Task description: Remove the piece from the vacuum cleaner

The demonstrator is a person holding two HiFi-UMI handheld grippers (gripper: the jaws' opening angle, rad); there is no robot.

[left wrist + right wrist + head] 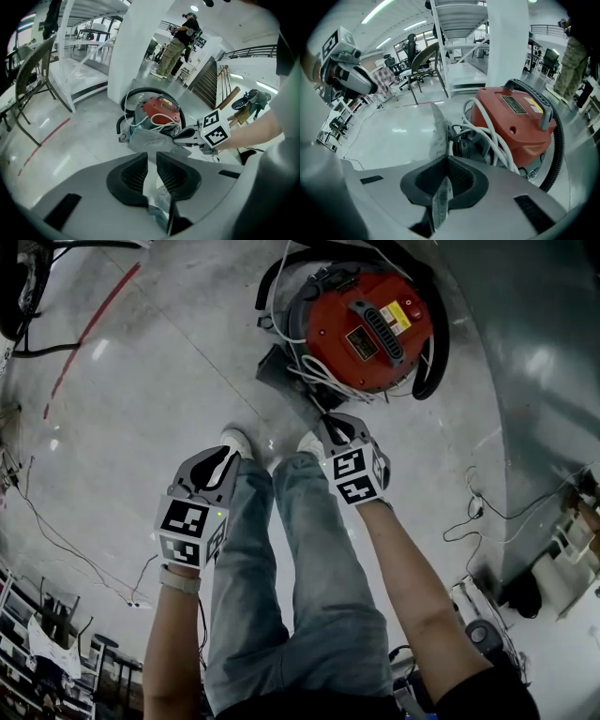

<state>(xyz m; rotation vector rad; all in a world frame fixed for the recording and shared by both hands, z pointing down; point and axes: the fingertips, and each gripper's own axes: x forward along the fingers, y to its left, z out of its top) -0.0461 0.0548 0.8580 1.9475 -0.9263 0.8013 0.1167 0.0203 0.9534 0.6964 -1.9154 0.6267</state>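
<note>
Right gripper [446, 159] clamped on the grey piece [439, 133]; left gripper [152, 158] empty.
My right jaws pinch the thin, flat, dusty piece edge-on. My left jaws stand slightly parted. The piece's far end sits just beside the red vacuum cleaner [515, 122] on the floor [393, 131].
</note>
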